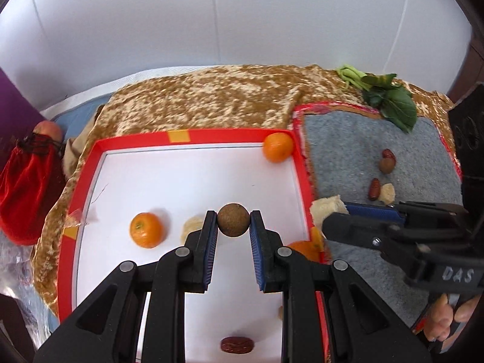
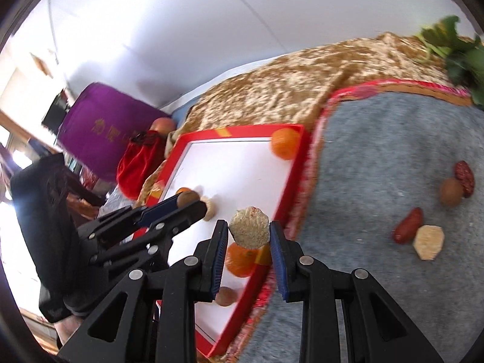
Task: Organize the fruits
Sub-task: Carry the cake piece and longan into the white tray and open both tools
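Squeezing a brown ball (image 1: pixel 233 220), the left claw (image 1: pixel 233 222) hovers over the red tray (image 1: pixel 230 135) below. The right claw (image 2: pixel 249 231) pinches a pale chunk (image 2: pixel 249 227), probably to drop it in too.

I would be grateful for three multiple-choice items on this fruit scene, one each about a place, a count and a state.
1. Where does the leafy green vegetable lie?
A. at the grey mat's far edge
B. in the red-rimmed tray
C. in the red pouch

2. How many red dates lie on the grey mat?
A. none
B. two
C. five

3. What does the left claw grip?
A. an orange
B. nothing
C. a round brown fruit

Answers:
1 A: the leafy green vegetable overlaps the grey mat at its far edge.
2 B: one red date, another.
3 C: the left claw clamps the round brown fruit.
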### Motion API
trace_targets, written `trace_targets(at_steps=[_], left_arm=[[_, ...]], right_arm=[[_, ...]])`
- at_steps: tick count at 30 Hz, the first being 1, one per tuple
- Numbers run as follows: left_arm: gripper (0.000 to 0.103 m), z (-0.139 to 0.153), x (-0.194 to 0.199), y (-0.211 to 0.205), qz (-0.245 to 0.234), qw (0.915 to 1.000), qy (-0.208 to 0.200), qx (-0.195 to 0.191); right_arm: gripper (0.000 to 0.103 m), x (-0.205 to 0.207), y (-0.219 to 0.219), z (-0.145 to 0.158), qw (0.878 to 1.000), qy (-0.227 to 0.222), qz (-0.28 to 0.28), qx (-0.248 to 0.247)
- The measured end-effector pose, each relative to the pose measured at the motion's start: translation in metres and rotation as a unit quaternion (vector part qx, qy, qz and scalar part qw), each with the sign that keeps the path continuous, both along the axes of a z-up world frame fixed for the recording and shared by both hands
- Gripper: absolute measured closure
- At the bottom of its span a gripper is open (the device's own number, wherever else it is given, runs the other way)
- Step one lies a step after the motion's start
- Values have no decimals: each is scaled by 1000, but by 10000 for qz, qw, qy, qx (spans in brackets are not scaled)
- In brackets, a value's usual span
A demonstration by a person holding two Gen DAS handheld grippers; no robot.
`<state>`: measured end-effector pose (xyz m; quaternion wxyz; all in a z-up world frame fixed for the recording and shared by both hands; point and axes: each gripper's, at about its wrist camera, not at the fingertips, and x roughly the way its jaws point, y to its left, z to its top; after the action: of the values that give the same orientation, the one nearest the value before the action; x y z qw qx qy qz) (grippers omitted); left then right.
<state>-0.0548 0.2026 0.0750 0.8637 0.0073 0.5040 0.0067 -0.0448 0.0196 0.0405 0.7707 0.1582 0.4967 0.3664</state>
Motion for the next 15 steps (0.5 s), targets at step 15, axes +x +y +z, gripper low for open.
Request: trace_targets(at_steps=[15], left_arm=[[84,-9,-1,16,243,9992,187,272]], right_arm=[[75,-26,38,1,9972,-542,466,-211]])
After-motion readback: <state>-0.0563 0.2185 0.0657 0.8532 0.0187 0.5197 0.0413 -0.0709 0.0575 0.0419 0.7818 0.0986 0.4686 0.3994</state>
